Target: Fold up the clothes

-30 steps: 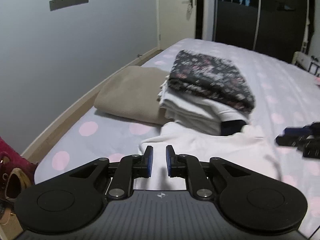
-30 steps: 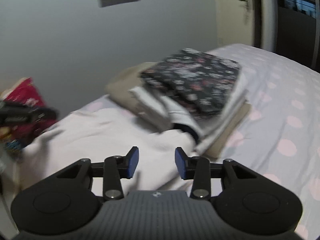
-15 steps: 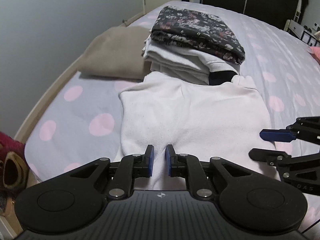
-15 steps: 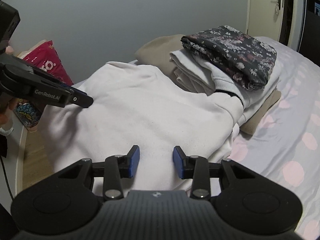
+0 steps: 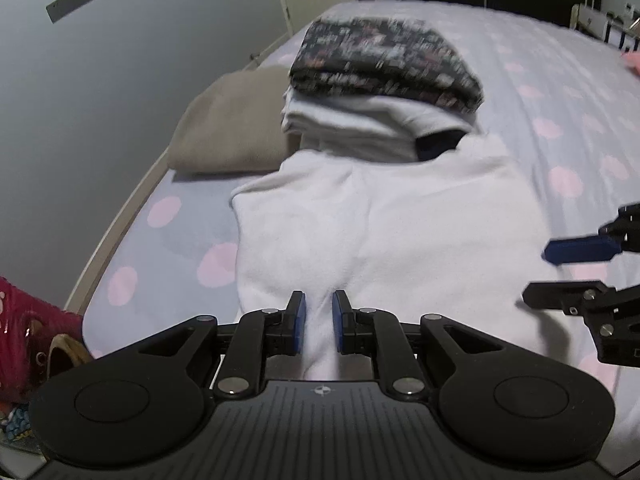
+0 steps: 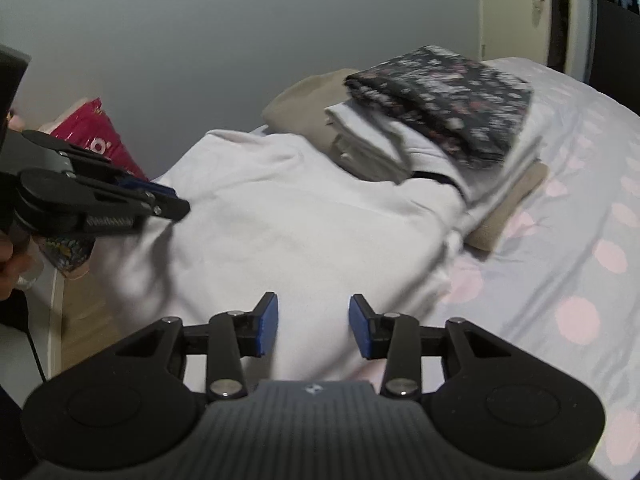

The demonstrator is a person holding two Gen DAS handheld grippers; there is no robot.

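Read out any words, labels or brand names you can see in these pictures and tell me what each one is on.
Nothing reads clearly.
Lettering on the side of the black left gripper: blurred, unreadable.
White print on the crimson plastic bag: only a partial round letter shows.
Small emblem on the black right gripper body: a symbol, no words.

Wall (image 6: 200, 40): plain grey | Door (image 6: 516, 8): cream, handle fitted | Bed (image 6: 580, 240): lilac sheet, pink dots | Floor (image 6: 76, 320): light wood
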